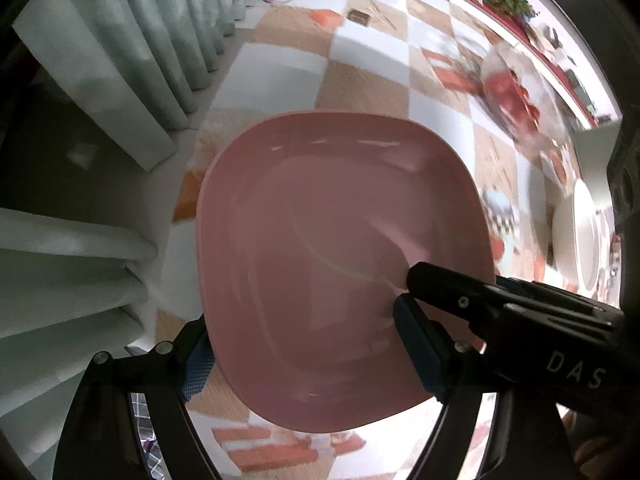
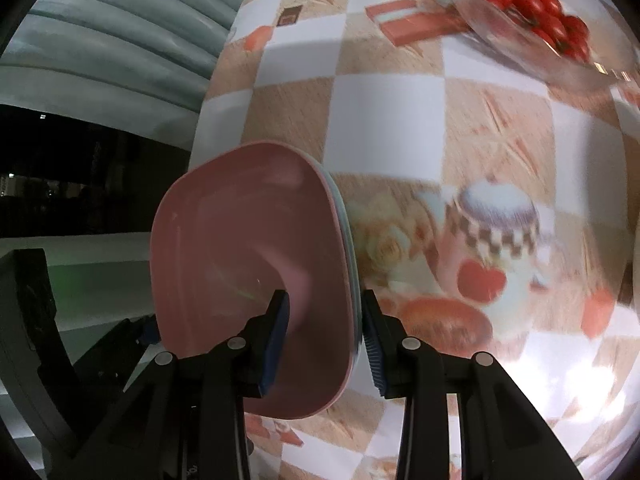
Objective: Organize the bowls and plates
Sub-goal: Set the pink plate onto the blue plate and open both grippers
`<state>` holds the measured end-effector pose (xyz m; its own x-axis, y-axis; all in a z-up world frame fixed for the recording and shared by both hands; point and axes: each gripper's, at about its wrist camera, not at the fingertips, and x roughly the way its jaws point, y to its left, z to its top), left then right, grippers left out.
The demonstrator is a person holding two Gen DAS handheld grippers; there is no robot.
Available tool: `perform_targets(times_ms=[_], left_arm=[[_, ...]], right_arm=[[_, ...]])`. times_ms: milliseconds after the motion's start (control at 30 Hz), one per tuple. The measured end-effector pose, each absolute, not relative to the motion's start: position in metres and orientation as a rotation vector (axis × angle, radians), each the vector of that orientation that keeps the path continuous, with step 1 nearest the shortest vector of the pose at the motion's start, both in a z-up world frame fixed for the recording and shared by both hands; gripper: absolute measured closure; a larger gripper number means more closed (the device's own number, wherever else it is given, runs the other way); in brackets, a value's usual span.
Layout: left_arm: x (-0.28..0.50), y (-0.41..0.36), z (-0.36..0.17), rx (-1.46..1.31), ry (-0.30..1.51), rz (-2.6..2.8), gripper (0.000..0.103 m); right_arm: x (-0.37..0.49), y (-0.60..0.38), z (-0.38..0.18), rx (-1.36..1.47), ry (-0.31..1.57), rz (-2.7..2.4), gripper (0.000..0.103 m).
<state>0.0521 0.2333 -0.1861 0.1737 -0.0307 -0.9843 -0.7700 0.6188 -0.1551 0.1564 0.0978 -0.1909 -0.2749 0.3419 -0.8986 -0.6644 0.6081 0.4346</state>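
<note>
Pink square plastic plate with rounded corners (image 1: 340,264), held above the checkered tablecloth (image 1: 372,56); centre of frame in the left wrist view, lower left of centre in the right wrist view (image 2: 240,280). Paler blue-green edges visible behind its rim in the right wrist view, suggesting a small stack rather than a single plate; count not readable.

Right gripper (image 2: 325,344): jaws narrow, clamped across the rim, one blue pad inside the dish, the other against the outer edges. Same gripper entering from the lower right of the left wrist view.

Left gripper (image 1: 308,356): jaws wide, one finger behind the plate's lower left edge, the other over its inner face at lower right; real grip or mere bracketing not determinable.

Clear glass bowl of red cherry tomatoes (image 2: 532,12), upper right of the right wrist view, well apart from the plate. White dish (image 1: 582,232) at the right edge of the left wrist view. Grey pleated curtain (image 1: 132,52), upper left.

Progress, as judged: plates apparently gathered and in transit; setting down not yet done; white dish not yet dealt with.
</note>
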Motion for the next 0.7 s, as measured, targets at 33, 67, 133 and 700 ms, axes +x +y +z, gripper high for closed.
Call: perform_targets(times_ms=[33,67,133,700], left_arm=[[0.052,0.227,-0.186,-0.761,1.318,0.594,0.019],[0.052,0.223,-0.185,-0.753,1.327,0.585,0.019],[0.054,0.212,-0.183,-0.730,1.353,0.565,0.019],[0.035,0.103,-0.169,-0.641,1.471,0.473,0.019]], right_arm=[[0.154,0.091,-0.191,-0.275,1.577,0.987,0.064],[0.151,0.085,-0.192,-0.272,1.585,0.983,0.064],[0.147,0.072,-0.194,-0.256,1.603,0.971,0.064],[0.109,-0.034,-0.203,-0.176,1.736,0.871,0.062]])
